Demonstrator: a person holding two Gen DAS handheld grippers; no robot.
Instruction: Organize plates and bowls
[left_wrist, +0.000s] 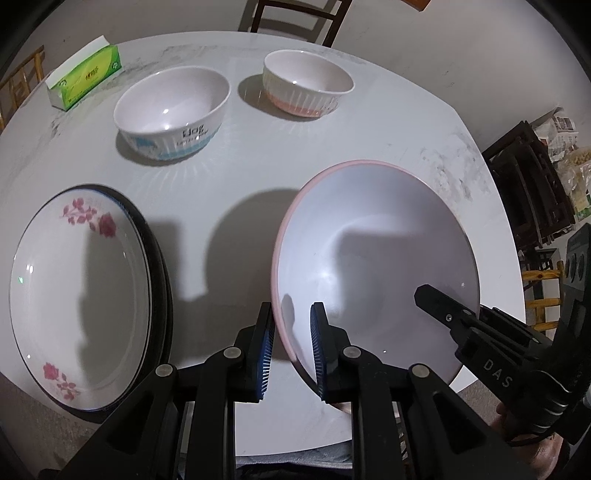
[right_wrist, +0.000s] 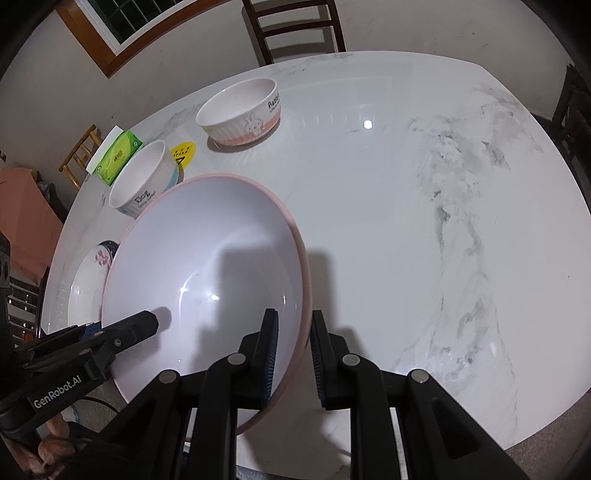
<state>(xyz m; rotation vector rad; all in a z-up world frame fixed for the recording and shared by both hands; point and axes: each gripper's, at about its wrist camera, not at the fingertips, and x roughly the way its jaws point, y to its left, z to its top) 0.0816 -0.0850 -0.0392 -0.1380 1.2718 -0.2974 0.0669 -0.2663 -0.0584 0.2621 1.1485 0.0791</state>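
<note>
- Both grippers are being used on the pink-rimmed bowl (left_wrist: 373, 266): the left gripper (left_wrist: 291, 354) is straddling its near-left rim and the right gripper (right_wrist: 291, 360) its near-right rim, each with jaws slightly apart around the wall; whether the pads are actually pinching cannot be told.
- The bowl is being held tilted at the near edge of the table (right_wrist: 406, 221), just right of the flowered plate (left_wrist: 77, 299).
- For a clean lift, both rims should be squeezed evenly and the bowl kept level.
- Being round, it has no long axis; its opening is being turned upward and slightly toward the cameras.
</note>
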